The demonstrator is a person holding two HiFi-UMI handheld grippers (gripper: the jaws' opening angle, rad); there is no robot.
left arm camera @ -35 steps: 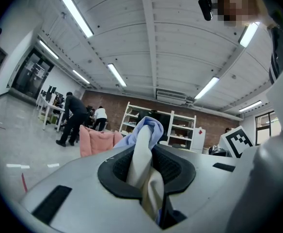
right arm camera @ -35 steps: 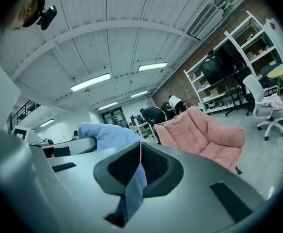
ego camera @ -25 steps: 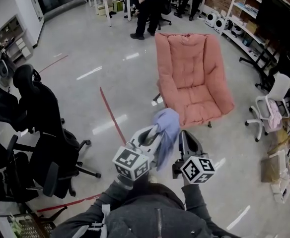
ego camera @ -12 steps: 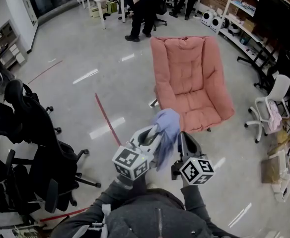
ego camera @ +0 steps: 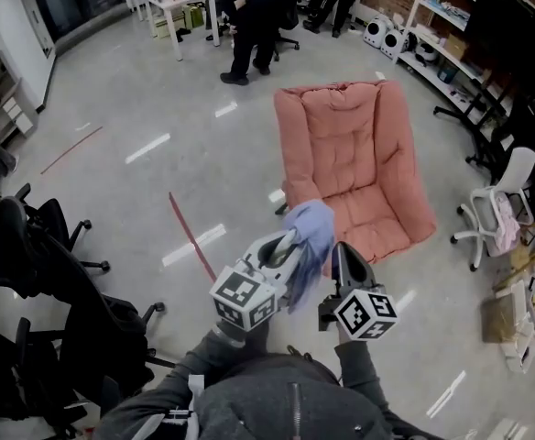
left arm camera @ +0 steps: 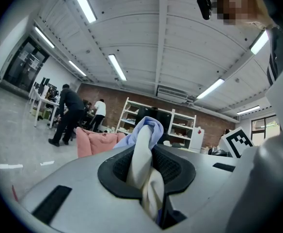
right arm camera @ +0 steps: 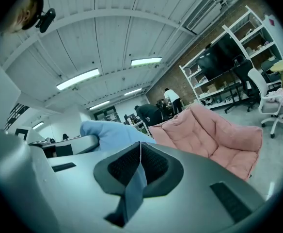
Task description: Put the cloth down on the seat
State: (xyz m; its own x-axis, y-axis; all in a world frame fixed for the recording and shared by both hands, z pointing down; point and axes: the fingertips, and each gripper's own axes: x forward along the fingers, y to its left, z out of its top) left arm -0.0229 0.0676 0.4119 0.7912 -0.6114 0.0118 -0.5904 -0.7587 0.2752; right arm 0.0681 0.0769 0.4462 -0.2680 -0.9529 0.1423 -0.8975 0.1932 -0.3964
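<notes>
A light blue cloth [ego camera: 310, 235] hangs bunched between my two grippers, above the floor and short of the pink padded chair [ego camera: 350, 145]. My left gripper [ego camera: 289, 242] is shut on one fold of it; in the left gripper view the cloth [left arm camera: 142, 154] is pinched between the dark pads [left arm camera: 170, 168]. My right gripper [ego camera: 340, 251] is shut on another fold, a blue strip [right arm camera: 134, 182] clamped in its jaws. The chair's seat cushion [ego camera: 384, 231] lies just ahead and to the right, with nothing on it. The chair [right arm camera: 216, 137] fills the right of the right gripper view.
Black office chairs [ego camera: 57, 291] stand at my left. A white swivel chair [ego camera: 501, 195] and shelving [ego camera: 451, 53] line the right. A red tape line [ego camera: 191, 236] crosses the grey floor. People stand by desks at the back [ego camera: 249, 16].
The pink chair has come nearer and lower in the head view, and the black chairs have slid left. Both grippers keep the same hold on the cloth.
</notes>
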